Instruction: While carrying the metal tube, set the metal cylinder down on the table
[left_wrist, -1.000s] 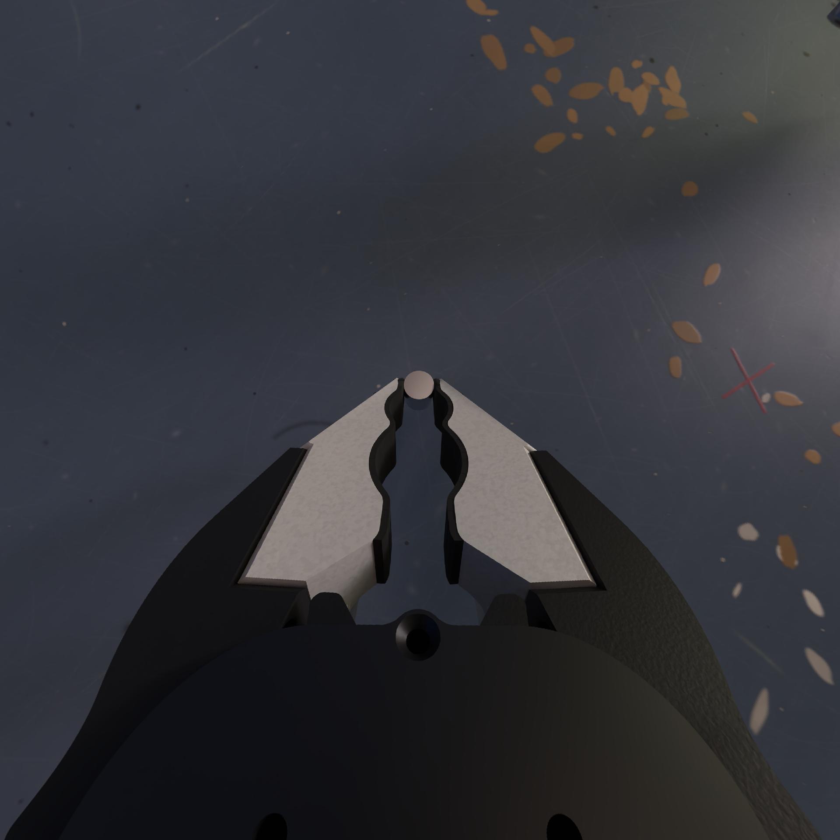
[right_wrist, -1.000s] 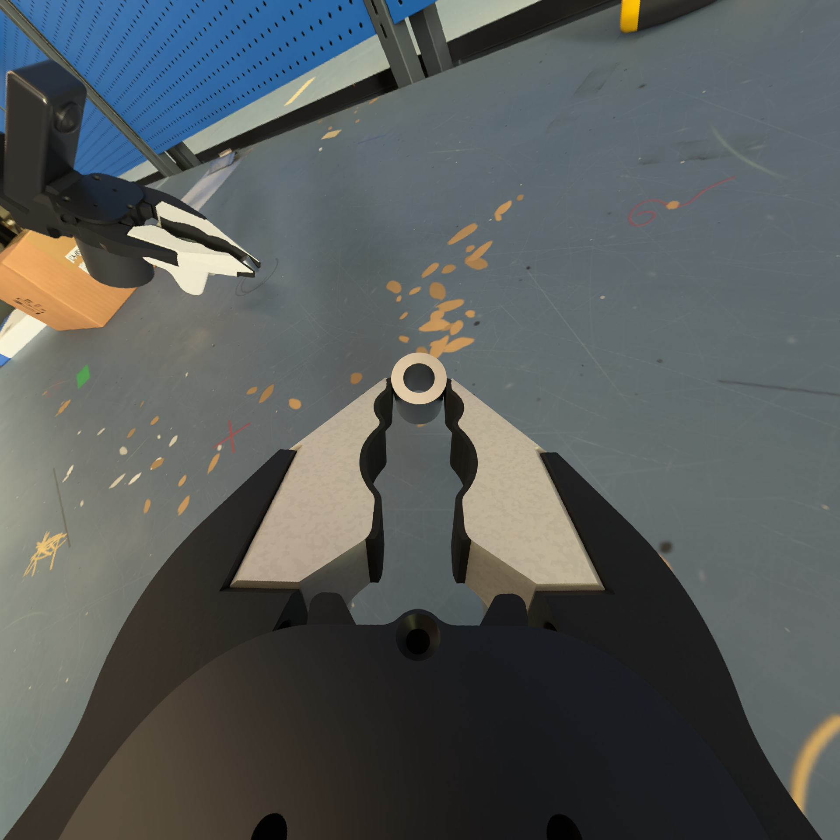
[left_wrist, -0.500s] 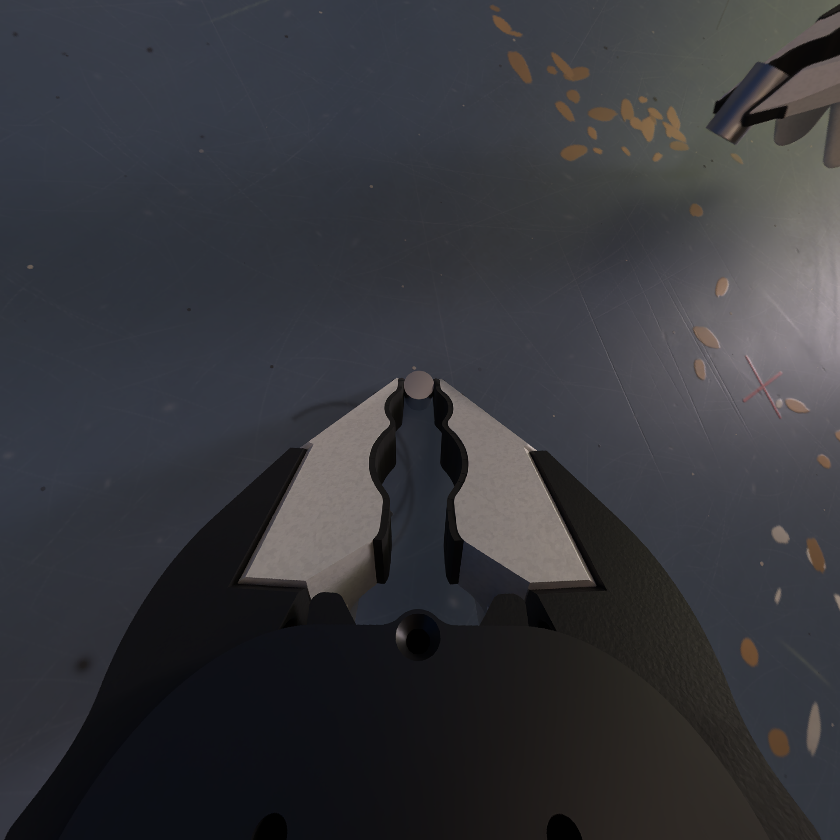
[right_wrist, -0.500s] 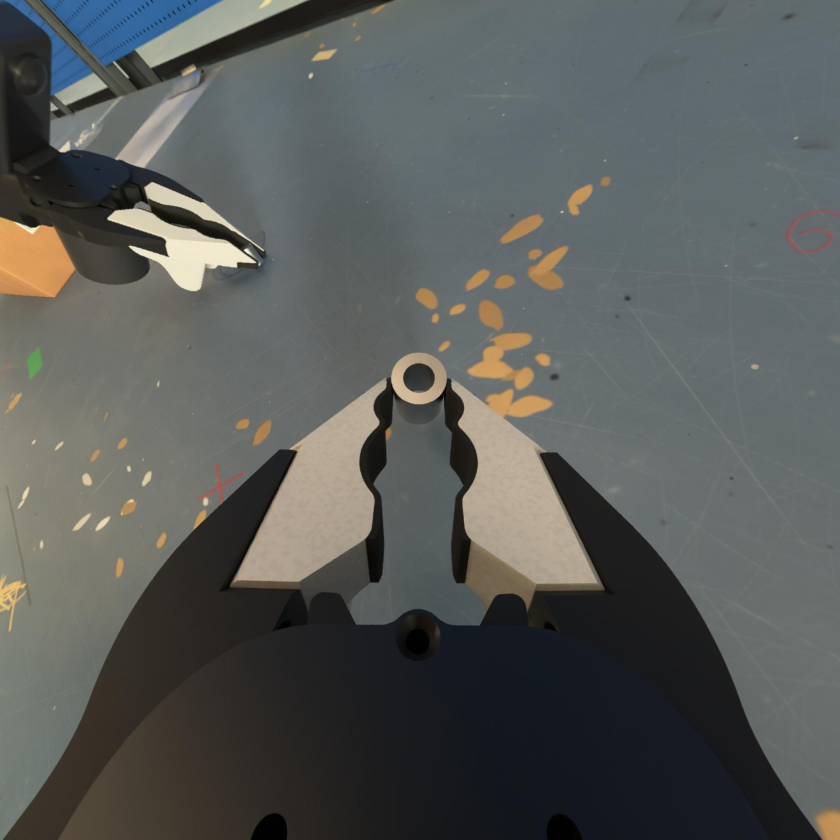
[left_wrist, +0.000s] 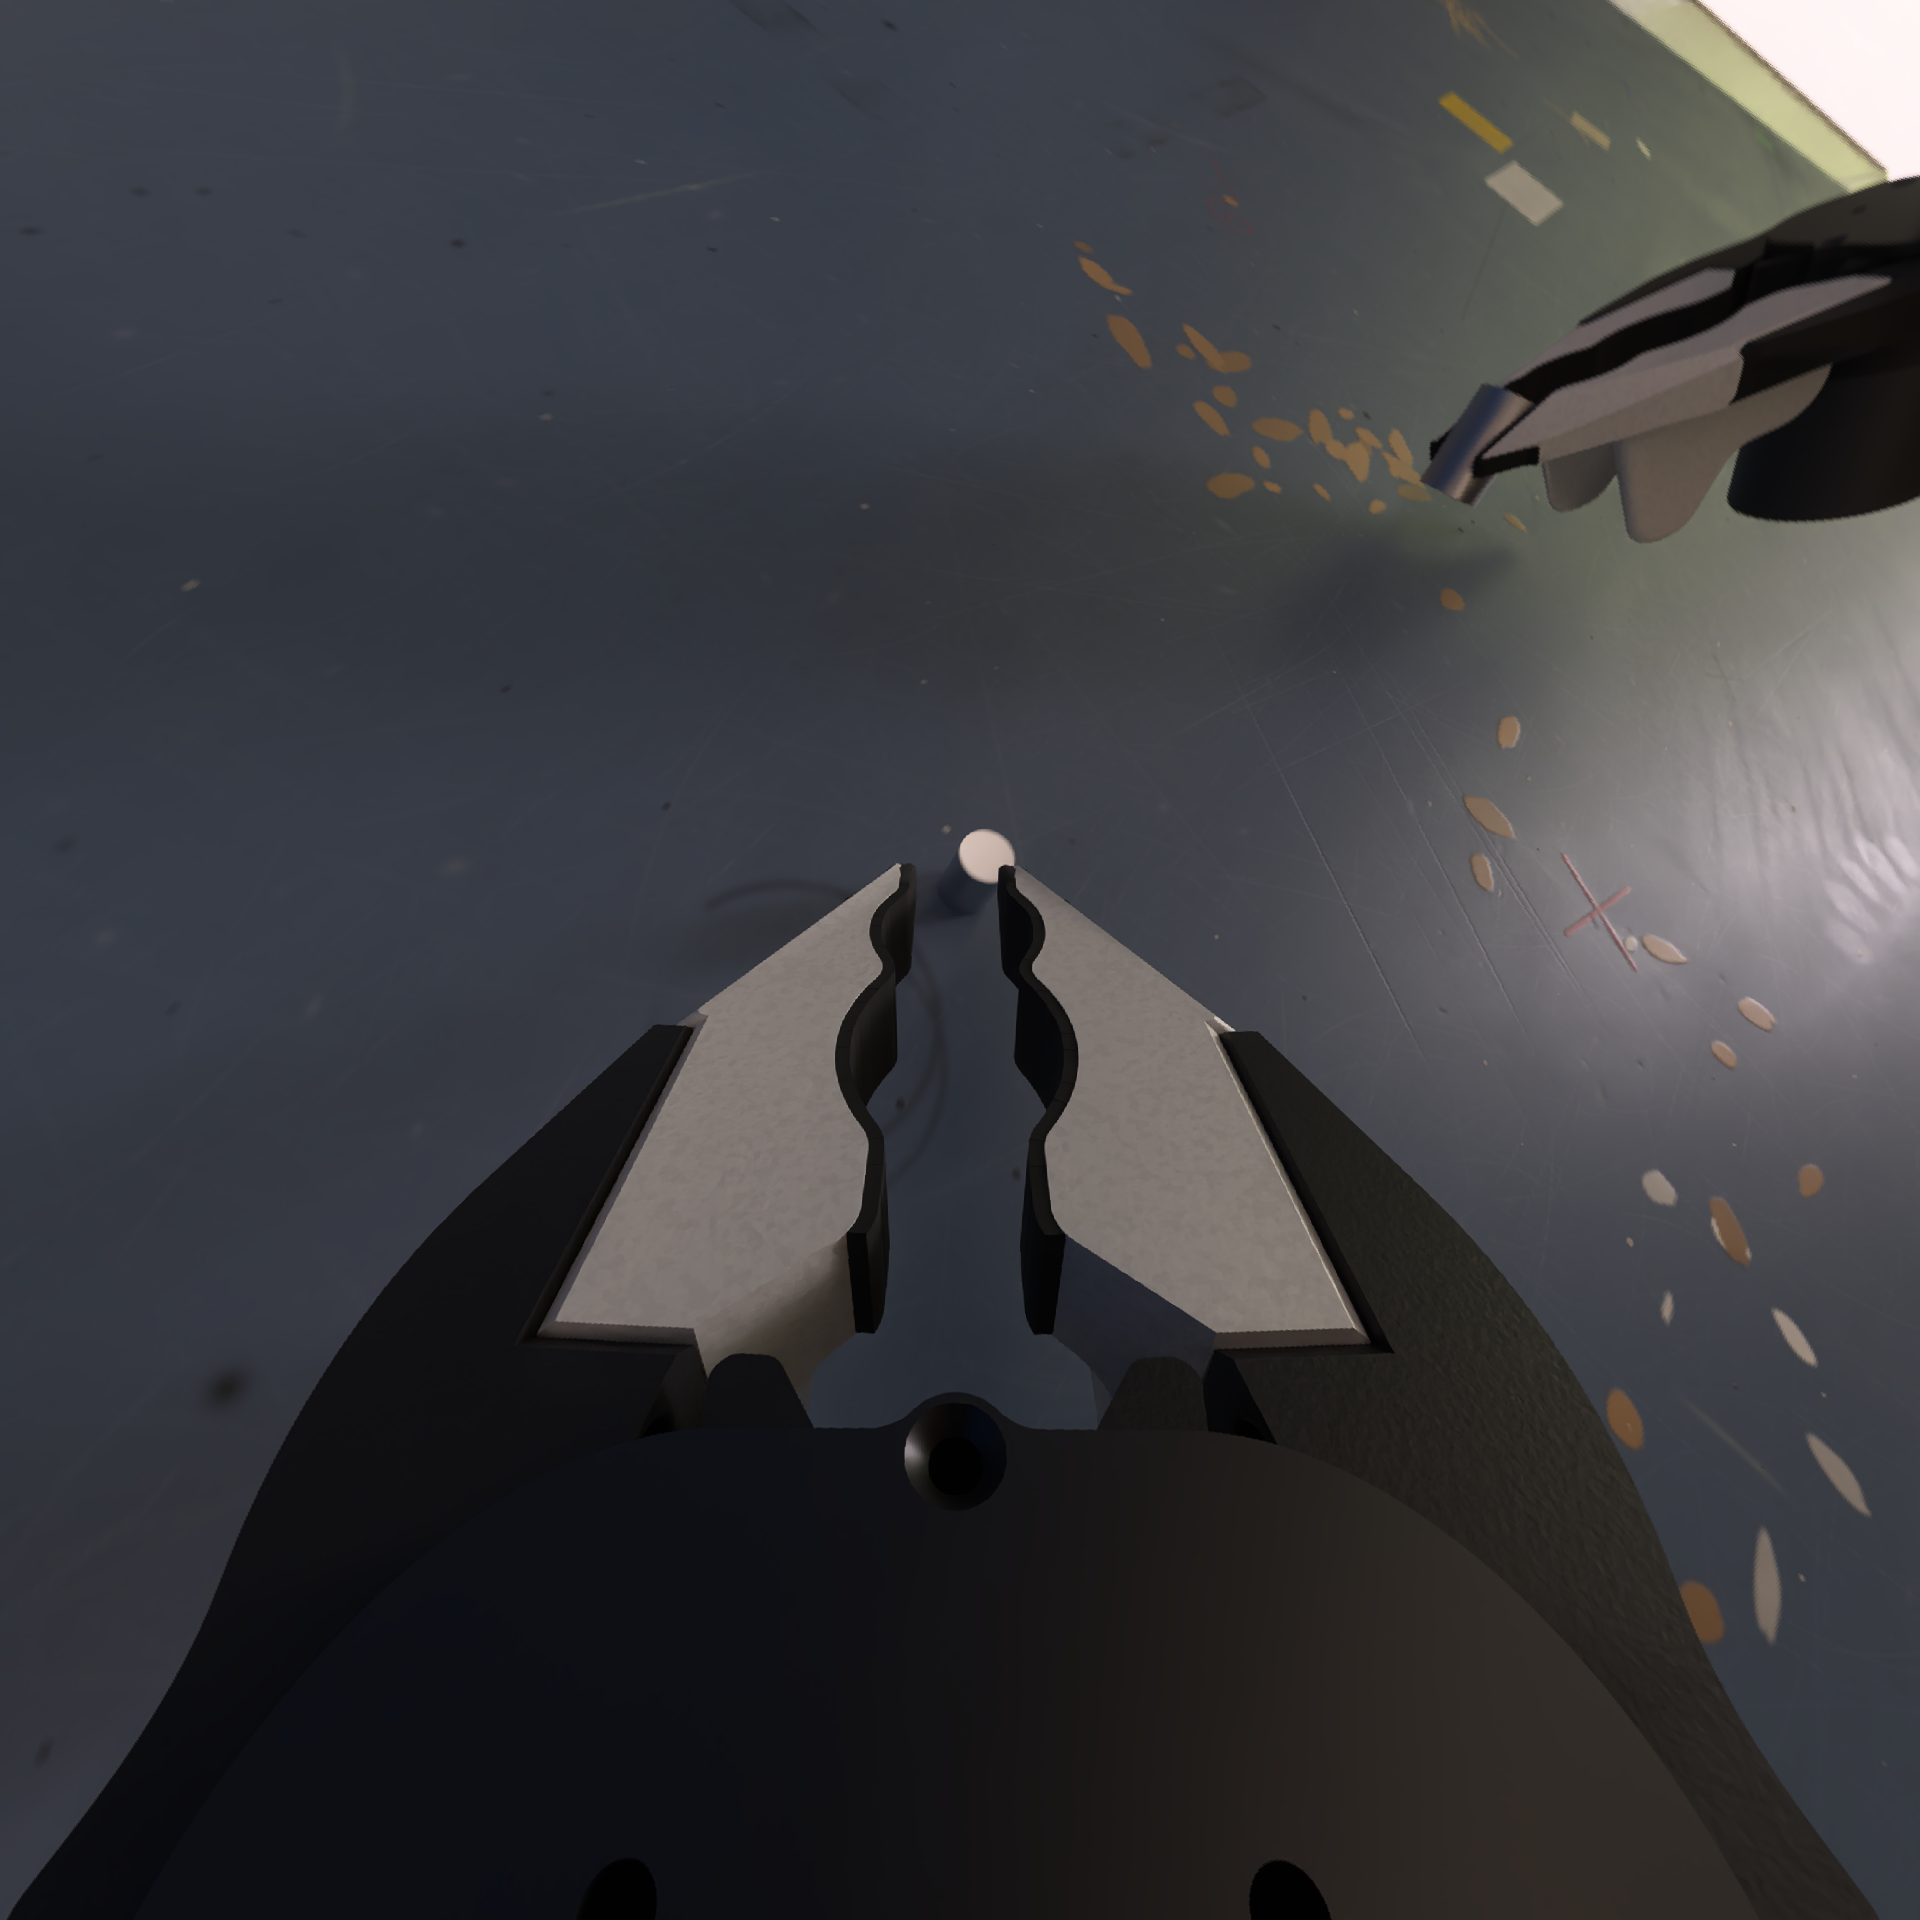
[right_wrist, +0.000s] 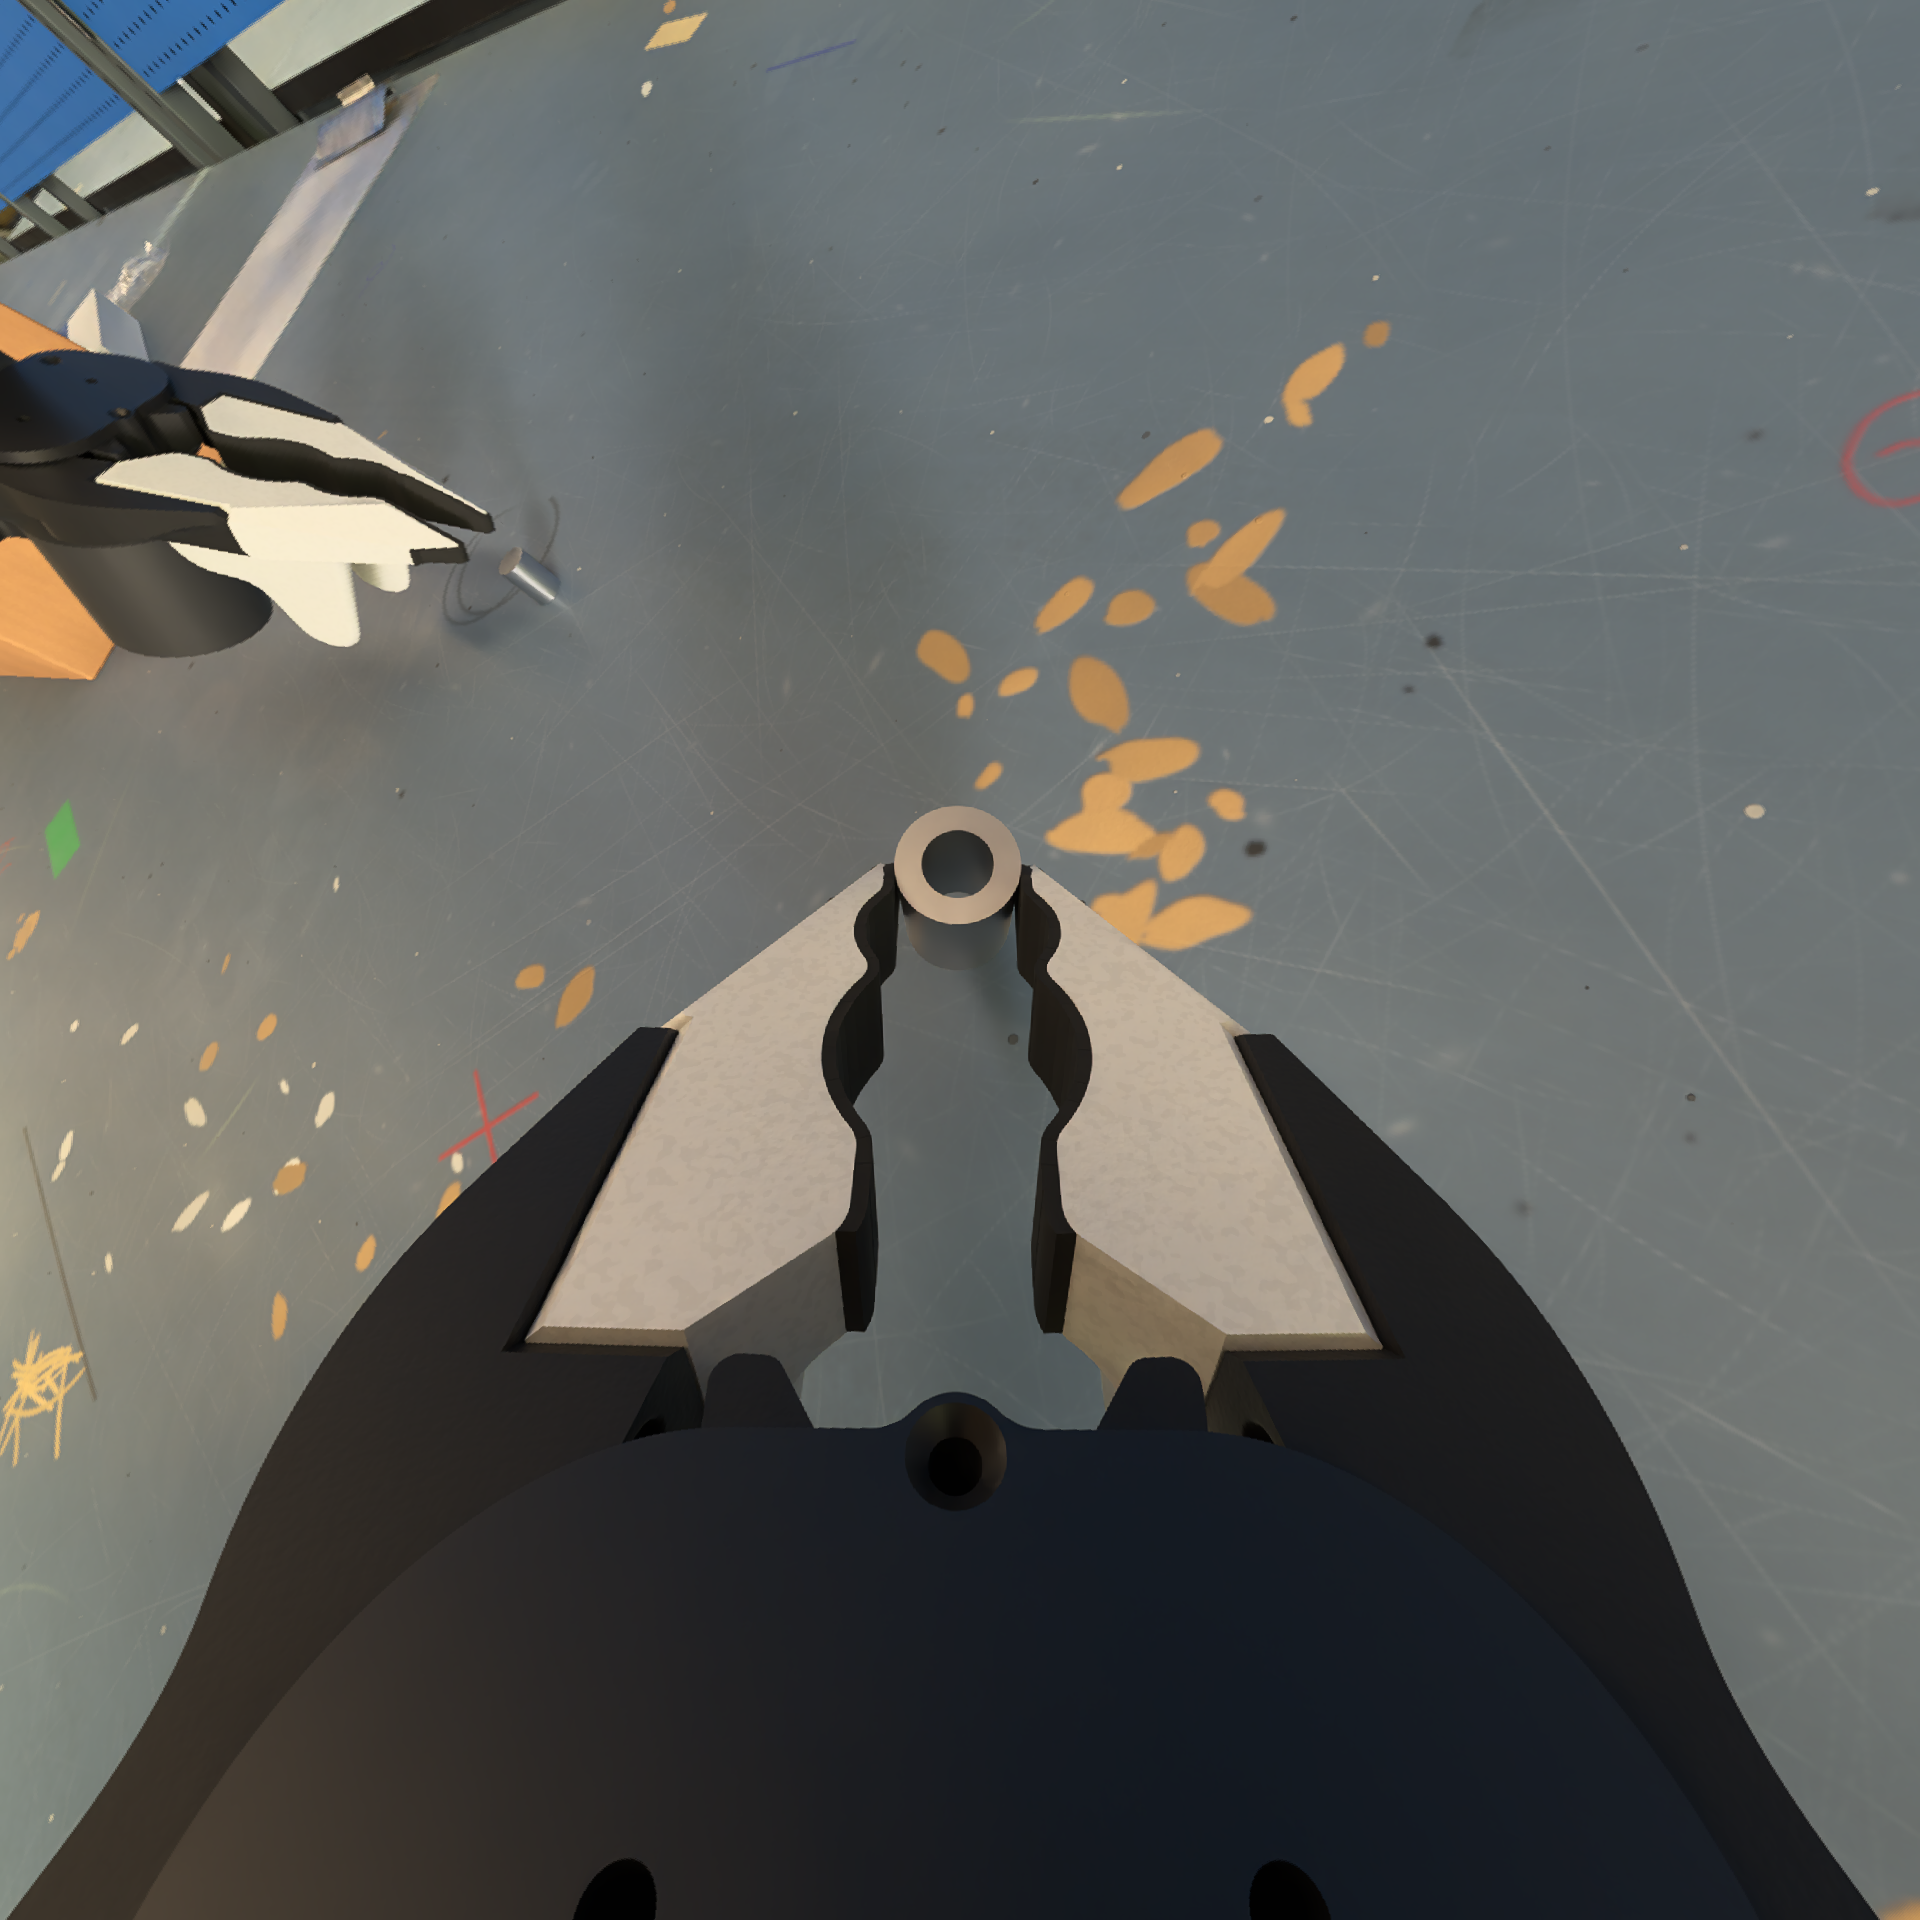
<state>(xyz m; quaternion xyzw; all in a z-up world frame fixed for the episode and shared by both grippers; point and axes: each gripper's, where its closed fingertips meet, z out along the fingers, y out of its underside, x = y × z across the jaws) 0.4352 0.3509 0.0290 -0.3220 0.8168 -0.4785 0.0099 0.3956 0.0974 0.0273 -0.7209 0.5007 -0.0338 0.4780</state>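
With the left gripper (left_wrist: 957, 881) standing parted just beside the metal cylinder (left_wrist: 971, 875) now resting upright on the table (left_wrist: 520, 520), any sideways retreat is risking toppling it, while the right gripper (right_wrist: 955, 883) is clamping the metal tube (right_wrist: 956, 871) aloft.

Legible text, labels, brands, numbers: I find none in either view.

Marks on the scuffed grey-blue bench (right_wrist: 1558, 260), none of which I can read as writing:
- thin red drawn cross (right_wrist: 486, 1122), also in my left view (left_wrist: 1598, 912);
- partial red drawn loop (right_wrist: 1883, 462) at the right edge;
- yellow scribble (right_wrist: 36, 1387);
- small green diamond patch (right_wrist: 62, 837).
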